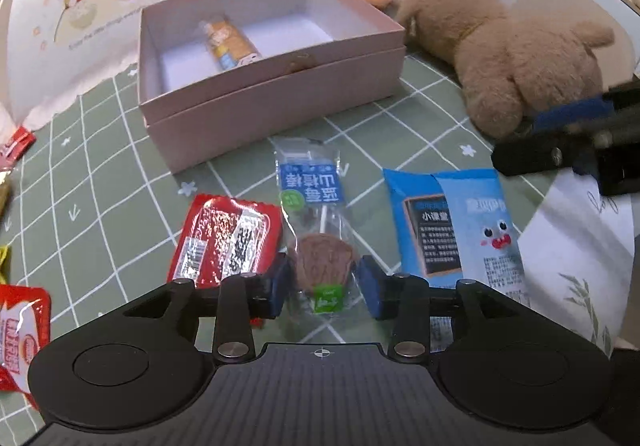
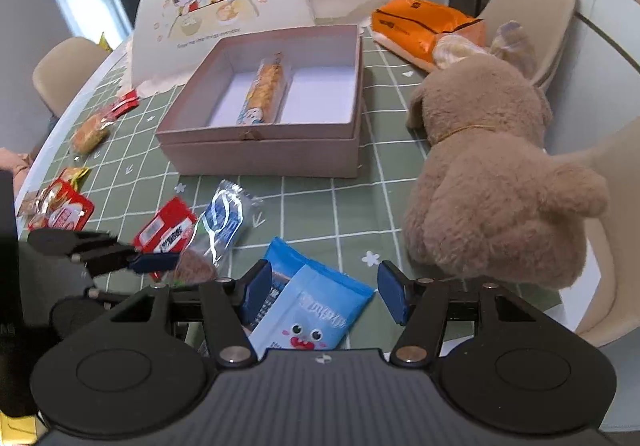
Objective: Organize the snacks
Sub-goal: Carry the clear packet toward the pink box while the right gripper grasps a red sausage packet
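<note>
green grid-patterned counter (image 1: 100, 150) | open pink cardboard box (image 1: 256, 94) holds one biscuit pack (image 1: 228, 42) | left gripper (image 1: 323, 278) jaws parted around clear-wrapped brown lollipop (image 1: 320, 258) on counter | right gripper (image 2: 320, 294) jaws apart over blue snack packet (image 2: 316, 310)

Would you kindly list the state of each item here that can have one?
Pink box: open, one biscuit pack inside.
Lollipop: flat on table, between left tool fingers, not clamped.
Blue packet: sealed, between open right tool fingers.
Plush bear: lying down.
</note>
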